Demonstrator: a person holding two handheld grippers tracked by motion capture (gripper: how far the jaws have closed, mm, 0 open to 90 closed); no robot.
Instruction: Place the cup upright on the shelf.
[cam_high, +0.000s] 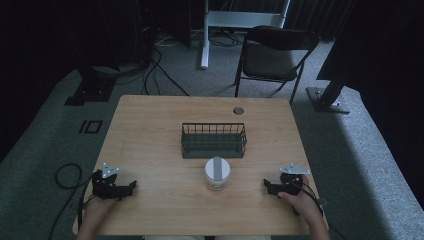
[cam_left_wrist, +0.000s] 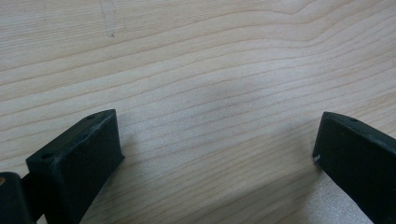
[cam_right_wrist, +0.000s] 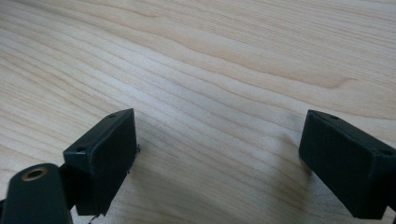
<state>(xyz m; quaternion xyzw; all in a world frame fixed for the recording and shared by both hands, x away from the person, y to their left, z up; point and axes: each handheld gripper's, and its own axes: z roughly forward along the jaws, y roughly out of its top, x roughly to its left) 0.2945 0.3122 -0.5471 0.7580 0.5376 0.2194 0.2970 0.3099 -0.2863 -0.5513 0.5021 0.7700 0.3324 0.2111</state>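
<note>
Nothing started — left gripper (cam_high: 131, 187) and right gripper (cam_high: 266, 185) rest on the table (cam_high: 150, 130), jaws spread, empty. Jar (cam_high: 218, 174) stands between them, just before the empty basket (cam_high: 213, 140) — untouched.

The left gripper (cam_left_wrist: 217, 140) hangs close over the pale wooden table (cam_left_wrist: 201, 56), its two black jaws spread wide apart at either side with nothing but bare wood grain and a soft shadow between them.
</note>
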